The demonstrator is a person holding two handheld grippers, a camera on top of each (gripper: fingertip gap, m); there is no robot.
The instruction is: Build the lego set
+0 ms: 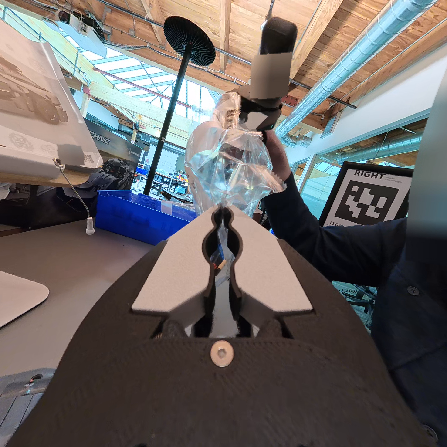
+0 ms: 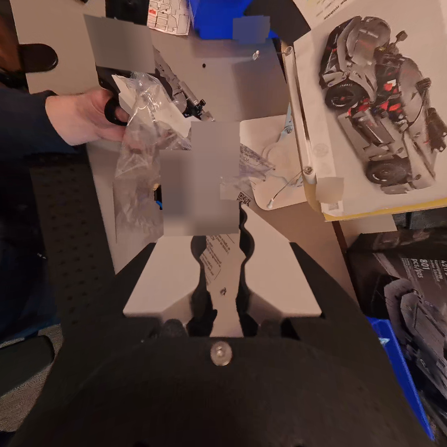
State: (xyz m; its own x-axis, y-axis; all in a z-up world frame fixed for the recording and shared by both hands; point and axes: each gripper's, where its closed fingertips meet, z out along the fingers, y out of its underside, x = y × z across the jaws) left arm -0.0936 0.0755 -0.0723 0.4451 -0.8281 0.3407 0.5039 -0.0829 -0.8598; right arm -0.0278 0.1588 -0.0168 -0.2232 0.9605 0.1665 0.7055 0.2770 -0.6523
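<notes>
Plastic bag [image 1: 225, 167] stretched lengthwise between tongs; left tongs [image 1: 222, 210] pinch lower end; right tongs [image 2: 238, 208] clamp upper.

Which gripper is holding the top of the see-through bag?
The right gripper, raised high toward the ceiling, pinches the clear plastic bag at its top edge. The left gripper pinches the bag's bottom end instead.

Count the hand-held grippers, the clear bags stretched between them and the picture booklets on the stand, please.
Grippers: 2, the left gripper and the right gripper
Clear plastic bag: 1
Picture booklet: 1
Total: 4
</notes>
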